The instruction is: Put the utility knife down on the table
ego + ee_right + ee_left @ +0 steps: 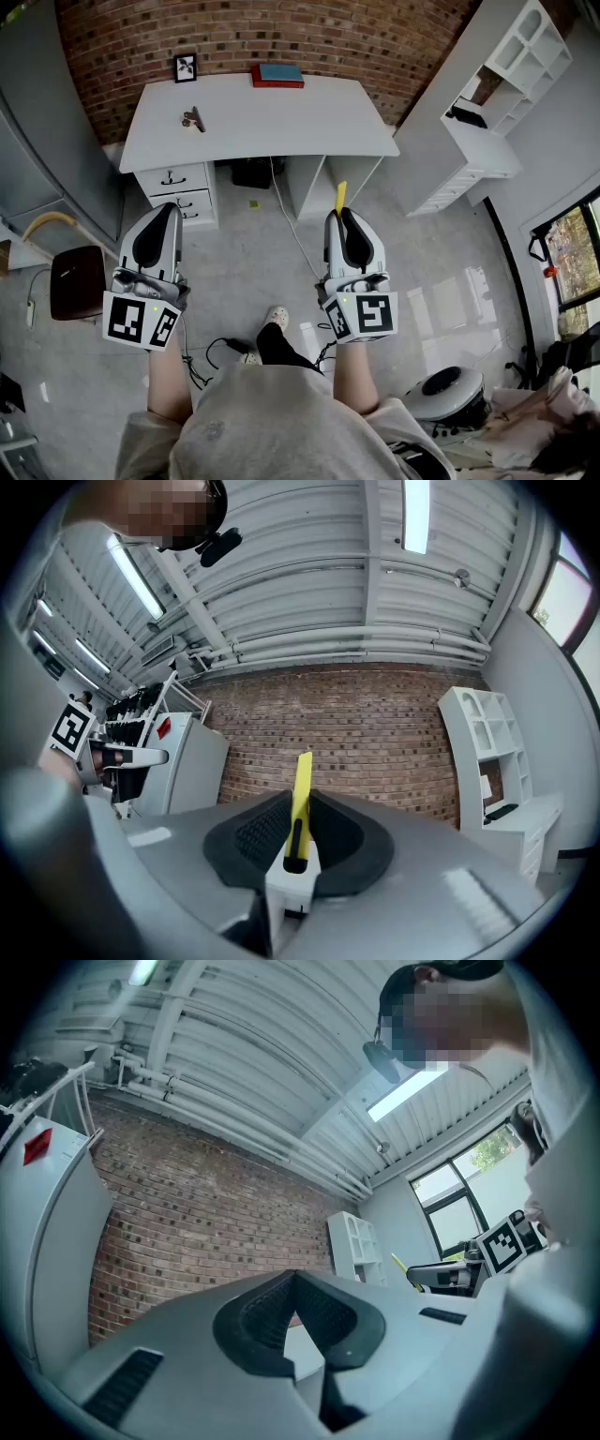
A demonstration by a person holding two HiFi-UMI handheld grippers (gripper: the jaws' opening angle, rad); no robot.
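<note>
A yellow utility knife [300,803] stands clamped between the jaws of my right gripper [298,829], its tip pointing toward the brick wall. In the head view the utility knife [340,198] pokes out ahead of the right gripper [343,214], which hangs over the floor well short of the white table [309,127]. My left gripper [166,208] is level with it on the left. In the left gripper view the left gripper [294,1305] has its jaws together with nothing between them.
On the table are a small picture frame [186,67], a small brown object [193,119] and red and blue books [277,75]. Drawers [178,192] sit under its left side. A white shelf unit [487,103] stands at right, a cable [286,220] crosses the floor.
</note>
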